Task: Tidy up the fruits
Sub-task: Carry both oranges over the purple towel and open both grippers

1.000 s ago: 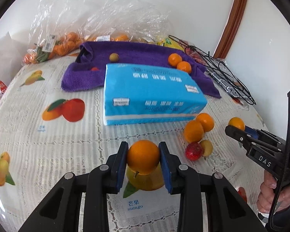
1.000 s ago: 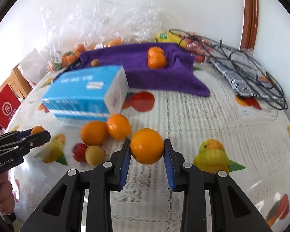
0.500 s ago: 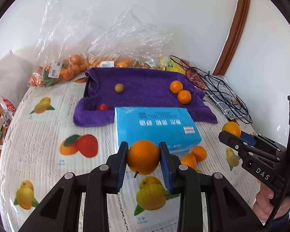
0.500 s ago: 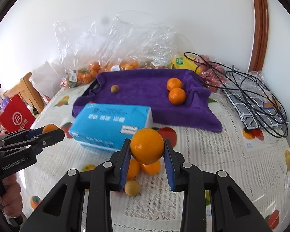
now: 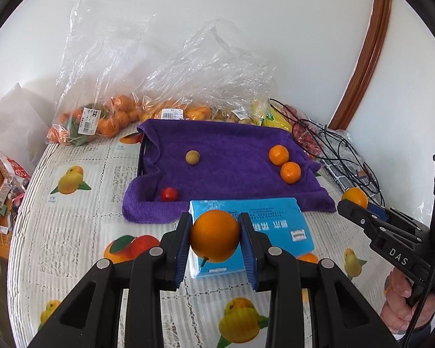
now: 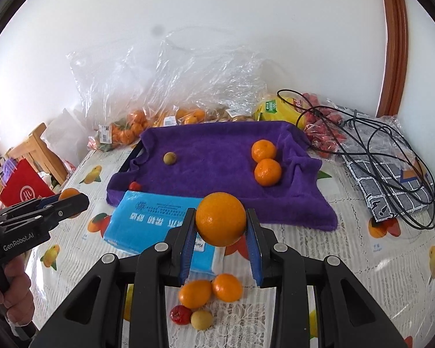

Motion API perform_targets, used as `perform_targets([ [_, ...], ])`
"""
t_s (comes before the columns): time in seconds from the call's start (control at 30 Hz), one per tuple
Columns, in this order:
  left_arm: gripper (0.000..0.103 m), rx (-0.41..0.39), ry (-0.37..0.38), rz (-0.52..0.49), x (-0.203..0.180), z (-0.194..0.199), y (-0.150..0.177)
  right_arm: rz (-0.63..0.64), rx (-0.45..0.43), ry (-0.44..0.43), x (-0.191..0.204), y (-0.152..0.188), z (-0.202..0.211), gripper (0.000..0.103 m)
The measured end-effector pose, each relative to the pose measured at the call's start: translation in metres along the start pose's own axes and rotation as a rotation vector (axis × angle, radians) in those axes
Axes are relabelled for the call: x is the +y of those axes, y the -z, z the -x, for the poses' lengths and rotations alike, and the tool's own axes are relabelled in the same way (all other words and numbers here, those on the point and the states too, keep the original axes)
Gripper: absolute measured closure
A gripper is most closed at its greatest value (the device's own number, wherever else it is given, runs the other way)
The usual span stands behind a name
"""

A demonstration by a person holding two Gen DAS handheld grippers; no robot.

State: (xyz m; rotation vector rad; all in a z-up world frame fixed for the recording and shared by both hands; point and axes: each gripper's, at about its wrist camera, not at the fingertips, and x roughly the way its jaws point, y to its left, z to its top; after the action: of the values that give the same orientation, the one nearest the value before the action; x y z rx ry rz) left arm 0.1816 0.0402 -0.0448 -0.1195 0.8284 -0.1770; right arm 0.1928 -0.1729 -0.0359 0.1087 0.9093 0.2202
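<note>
Both hand-held grippers have risen toward the purple towel (image 5: 232, 156), each clamping an orange (image 5: 215, 235) (image 6: 220, 219); firm, round, smooth, so grip across the middle.

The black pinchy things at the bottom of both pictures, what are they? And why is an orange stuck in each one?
They are hand-held grabbers; a person squeezes one in each hand. A small camera sits on each, looking along its two fingers, so you get one picture per grabber. The left gripper is shut on one orange, the right gripper on another orange. On the fruit-print tablecloth lie a purple towel with two mandarins, a small tan fruit and a small red one, a blue tissue pack, loose fruit, bagged fruit at the back, and black cables.
</note>
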Motion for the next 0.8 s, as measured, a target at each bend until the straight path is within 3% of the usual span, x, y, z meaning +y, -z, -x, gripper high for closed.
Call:
perform_targets([
  [0.8, 0.072, 0.007, -0.046, 0.005, 0.036, -0.055, -0.066, 0.004, -0.028, 0.040, -0.008, -0.066, -0.063, 0.070],
])
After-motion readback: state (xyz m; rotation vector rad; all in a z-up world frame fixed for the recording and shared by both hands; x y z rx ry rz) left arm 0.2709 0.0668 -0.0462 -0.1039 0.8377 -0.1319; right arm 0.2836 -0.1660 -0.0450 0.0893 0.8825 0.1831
